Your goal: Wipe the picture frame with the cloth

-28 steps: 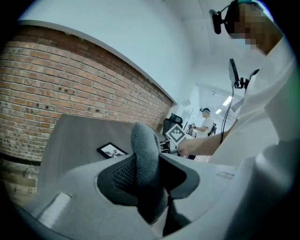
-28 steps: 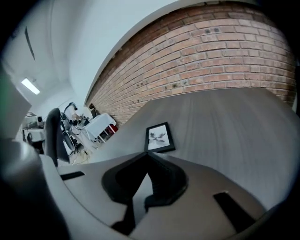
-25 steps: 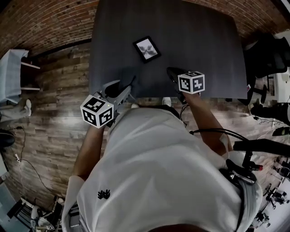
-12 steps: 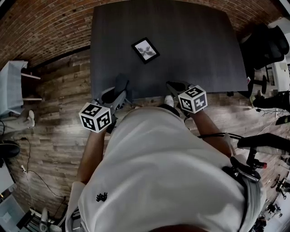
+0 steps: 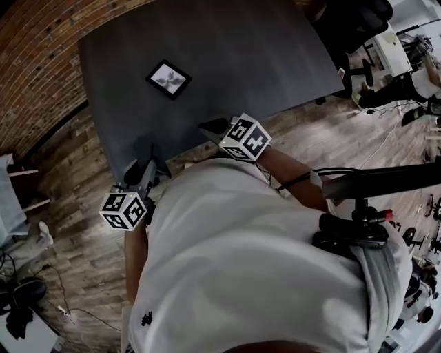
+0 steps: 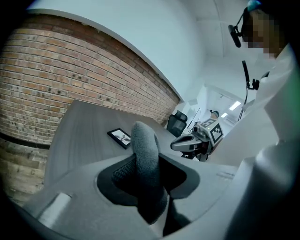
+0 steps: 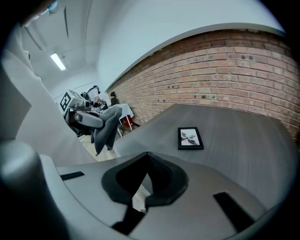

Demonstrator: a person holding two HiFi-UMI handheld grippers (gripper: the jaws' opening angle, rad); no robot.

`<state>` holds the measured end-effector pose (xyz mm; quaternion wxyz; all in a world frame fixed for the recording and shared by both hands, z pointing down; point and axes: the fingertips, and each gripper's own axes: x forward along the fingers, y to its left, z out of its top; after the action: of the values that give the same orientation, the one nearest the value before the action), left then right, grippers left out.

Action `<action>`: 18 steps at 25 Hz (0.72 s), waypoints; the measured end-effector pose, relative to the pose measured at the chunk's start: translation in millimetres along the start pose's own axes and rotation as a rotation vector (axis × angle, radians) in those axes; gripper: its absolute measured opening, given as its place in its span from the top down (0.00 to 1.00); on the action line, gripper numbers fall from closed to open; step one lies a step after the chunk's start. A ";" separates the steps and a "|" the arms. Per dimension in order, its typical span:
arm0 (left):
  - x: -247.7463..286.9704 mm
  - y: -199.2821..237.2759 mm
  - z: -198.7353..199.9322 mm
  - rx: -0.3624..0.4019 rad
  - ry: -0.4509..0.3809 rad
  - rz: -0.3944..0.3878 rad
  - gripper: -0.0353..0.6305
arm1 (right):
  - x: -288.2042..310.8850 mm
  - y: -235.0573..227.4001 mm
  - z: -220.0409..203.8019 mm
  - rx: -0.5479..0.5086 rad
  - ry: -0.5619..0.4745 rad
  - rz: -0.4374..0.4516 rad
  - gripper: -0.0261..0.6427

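Note:
A small black picture frame (image 5: 169,78) lies flat on the dark grey table (image 5: 227,48), well beyond both grippers. My left gripper (image 5: 140,172) hovers off the table's near left corner, shut on a grey cloth (image 6: 145,145) that bulges up between its jaws. In the right gripper view the cloth (image 7: 107,129) hangs down from the left gripper (image 7: 86,117). My right gripper (image 5: 212,128) is at the table's near edge, shut with nothing in it. The frame (image 6: 121,137) shows ahead of the left gripper (image 6: 146,176), and the frame (image 7: 190,138) also lies ahead of the right gripper (image 7: 146,180).
A brick wall (image 5: 34,41) runs behind the table. Dark office chairs (image 5: 351,21) stand at the table's far right. Wooden floor (image 5: 76,186) lies around it, with a pale table (image 5: 7,200) at the left and a black stand (image 5: 372,183) close on the right.
The head view has swung, so the table now looks tilted. Both grippers have drawn back toward the table's near edge, the left one lower. The frame has stayed put.

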<state>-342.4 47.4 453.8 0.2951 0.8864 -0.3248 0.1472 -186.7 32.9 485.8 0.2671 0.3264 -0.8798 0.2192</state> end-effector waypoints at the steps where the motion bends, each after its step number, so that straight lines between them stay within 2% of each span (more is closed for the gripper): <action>1: 2.8 0.0 -1.3 0.001 0.004 -0.008 0.76 | 0.8 0.9 -1.1 -0.008 0.005 -0.002 0.95; 8: 36.4 -8.1 -17.1 -0.022 0.053 -0.098 0.76 | -13.7 -10.0 -27.0 0.023 0.087 -0.046 0.95; 11: 57.2 -22.8 -28.1 0.003 0.105 -0.144 0.76 | -33.9 -15.1 -45.8 0.052 0.110 -0.075 0.95; 18: 93.5 -93.4 -29.4 0.082 0.154 -0.197 0.76 | -98.4 -30.7 -80.8 0.107 0.038 -0.131 0.95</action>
<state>-212.9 77.3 479.2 0.2958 0.9114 -0.2063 0.1980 -75.6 102.0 493.4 0.2796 0.3928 -0.8384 0.2543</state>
